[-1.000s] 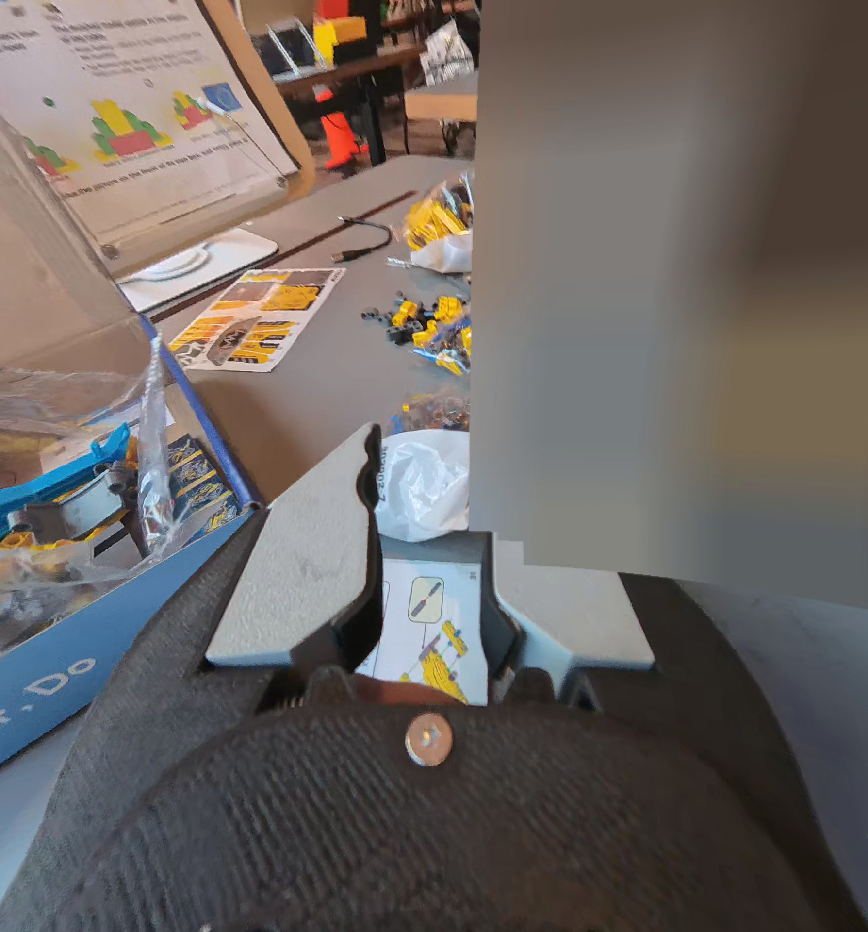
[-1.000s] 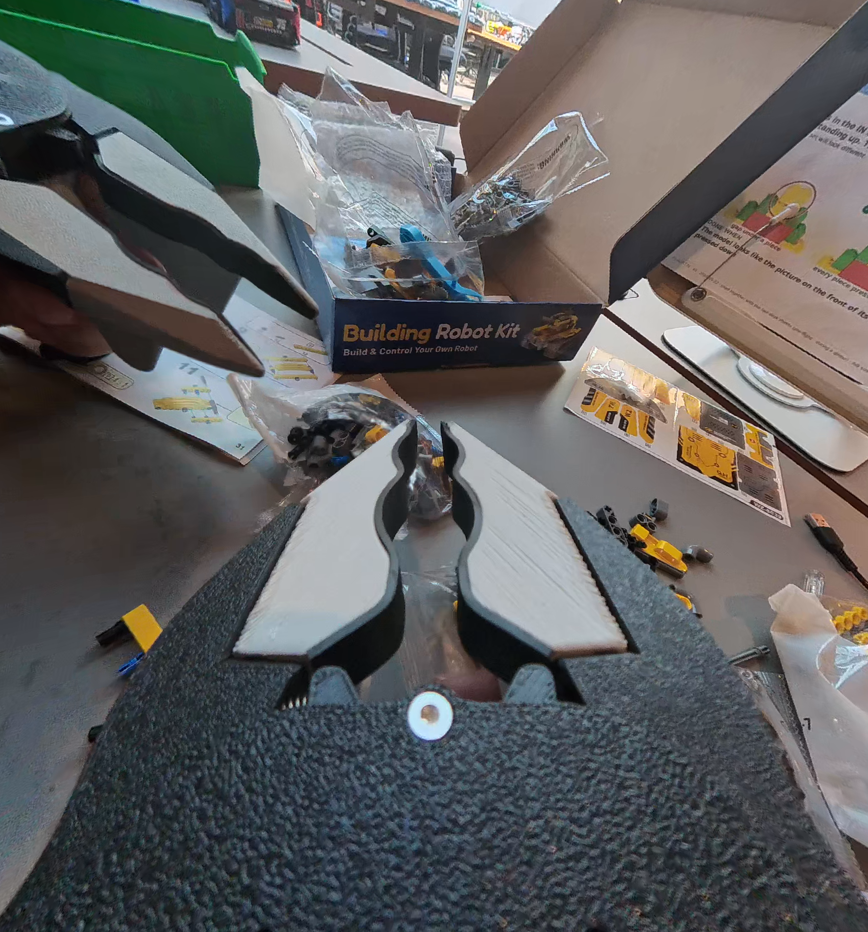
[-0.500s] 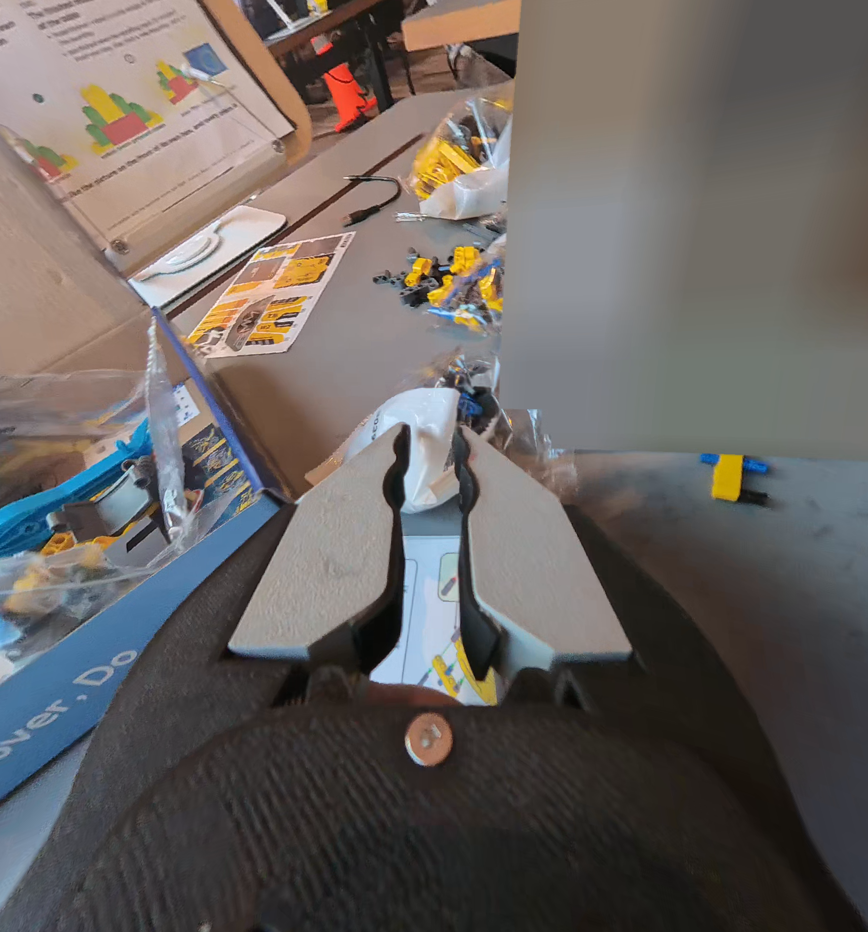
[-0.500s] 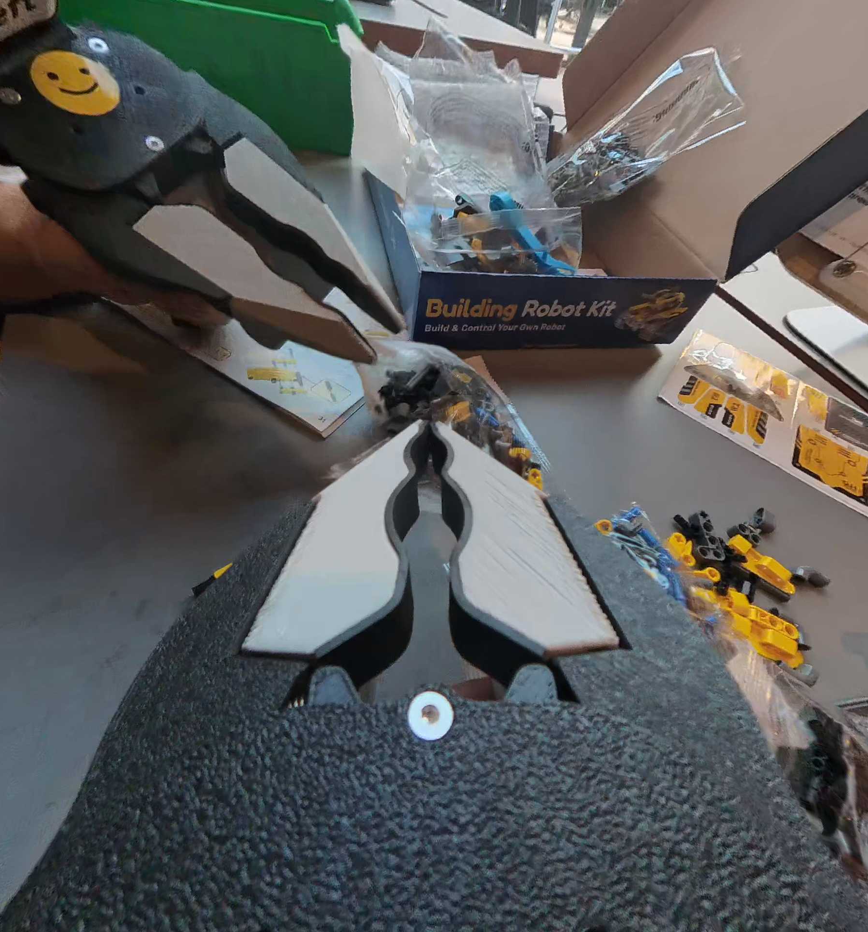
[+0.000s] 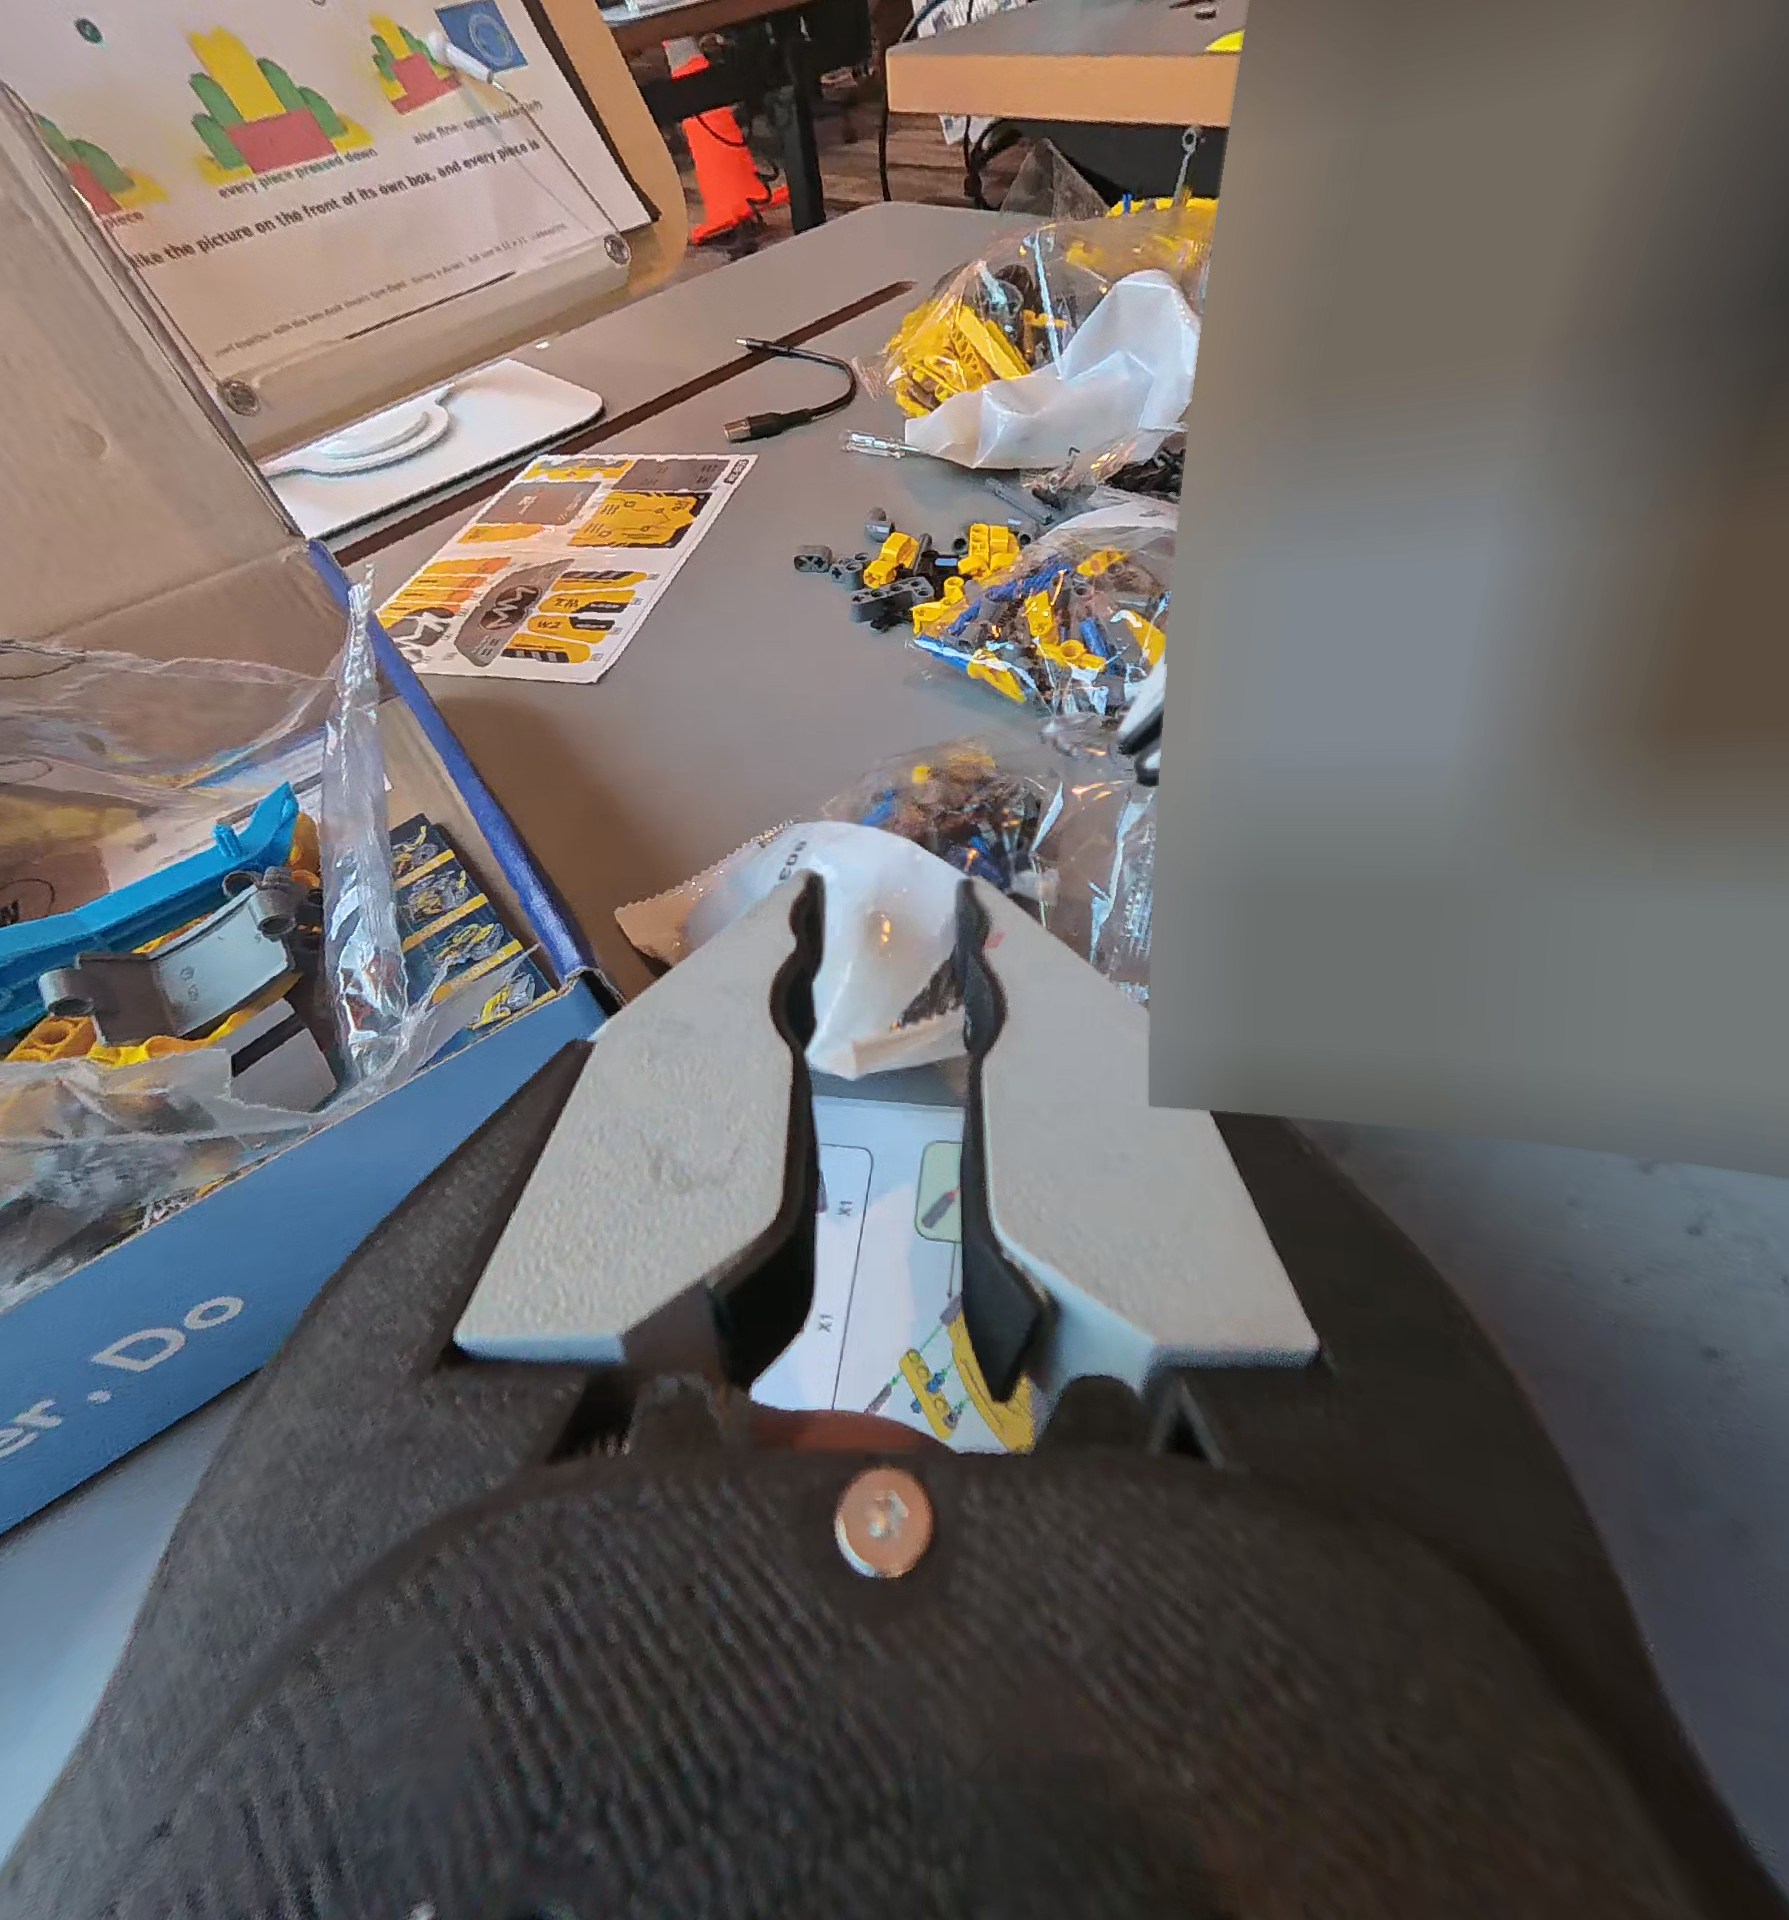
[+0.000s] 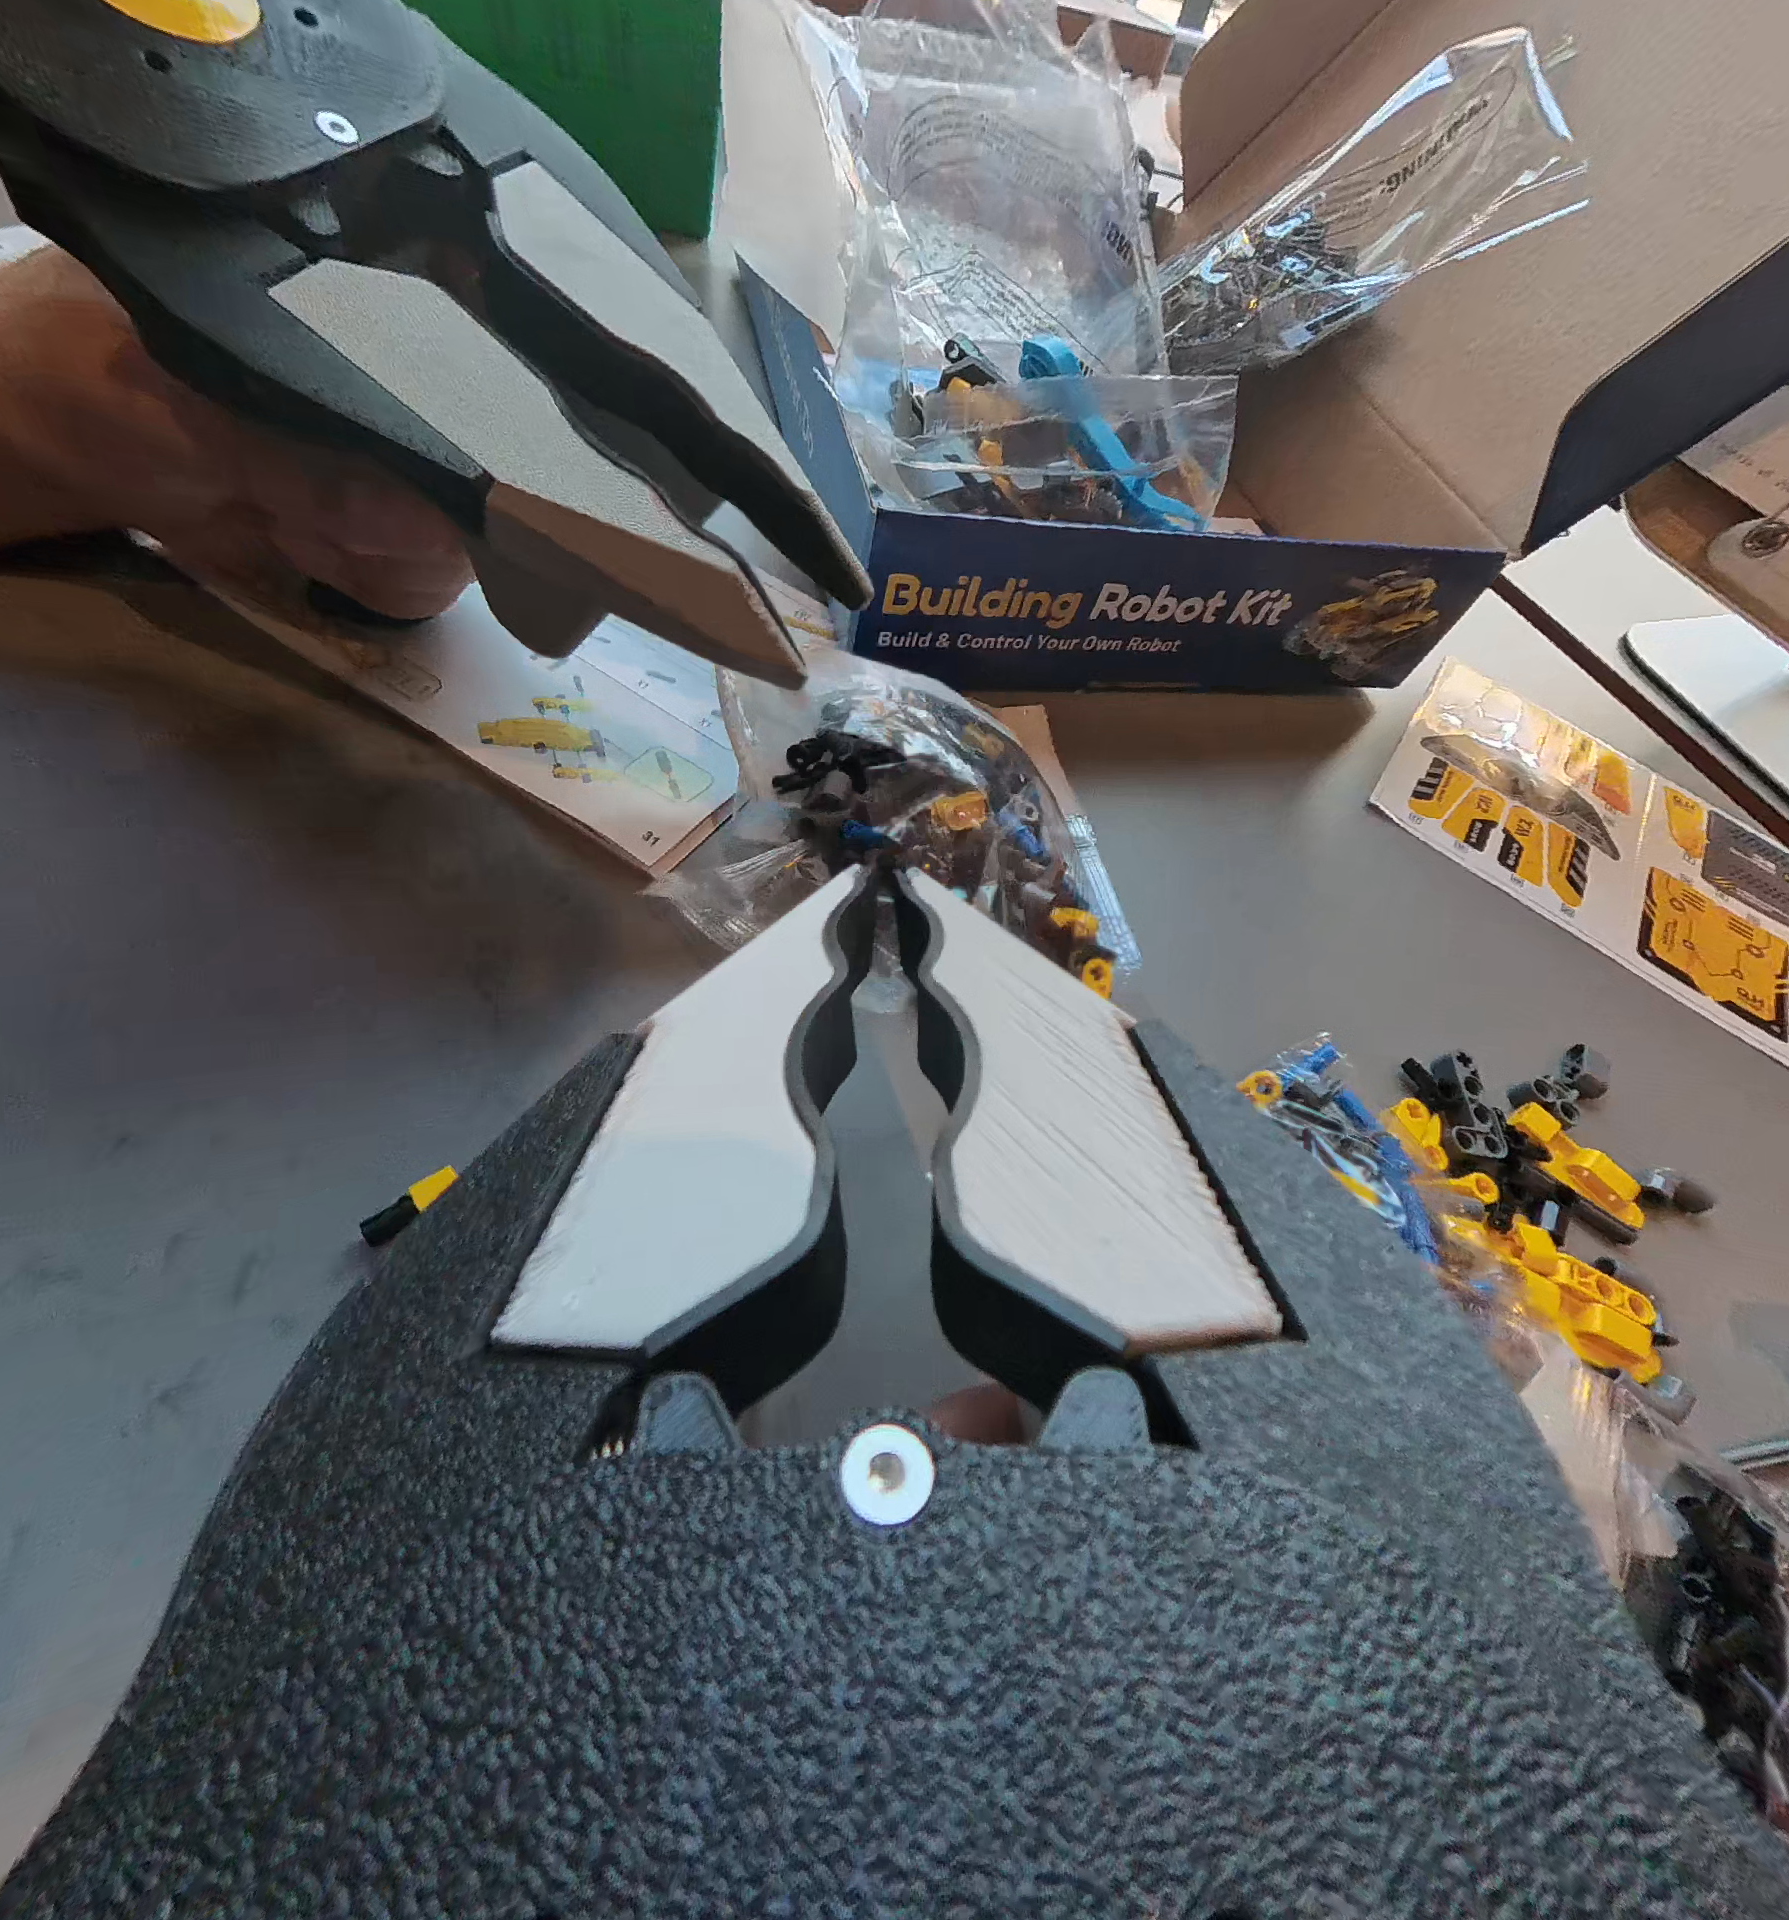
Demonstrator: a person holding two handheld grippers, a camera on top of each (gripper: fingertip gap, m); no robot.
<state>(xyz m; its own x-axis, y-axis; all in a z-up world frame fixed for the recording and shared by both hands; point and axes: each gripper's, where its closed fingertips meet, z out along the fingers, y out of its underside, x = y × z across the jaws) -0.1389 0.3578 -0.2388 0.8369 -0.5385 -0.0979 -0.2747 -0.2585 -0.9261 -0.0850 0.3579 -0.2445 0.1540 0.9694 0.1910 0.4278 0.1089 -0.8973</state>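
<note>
Right tongs [image 6: 879, 883], at frame centre, are pressed together on a crinkled clear bag [image 6: 921, 810] of black, yellow and blue pieces lying on the grey surface [image 6: 246, 987]. Left tongs [image 5: 885, 914] are spread over the bag's white end.

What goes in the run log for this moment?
left gripper: open, over parts bag | right gripper: shut on parts bag | instruction booklet beneath

Grey matte surface [image 5: 724, 727] under warm, slanting light, streaked with soft shadows. Far off, a dark-legged table [image 5: 796, 125] over a brownish floor [image 5: 931, 166], with an orange traffic cone [image 5: 724, 166] beneath. To the right, a pale-edged tabletop [image 5: 1056, 94]. Green panel [image 6: 599, 94] at far left.
</note>
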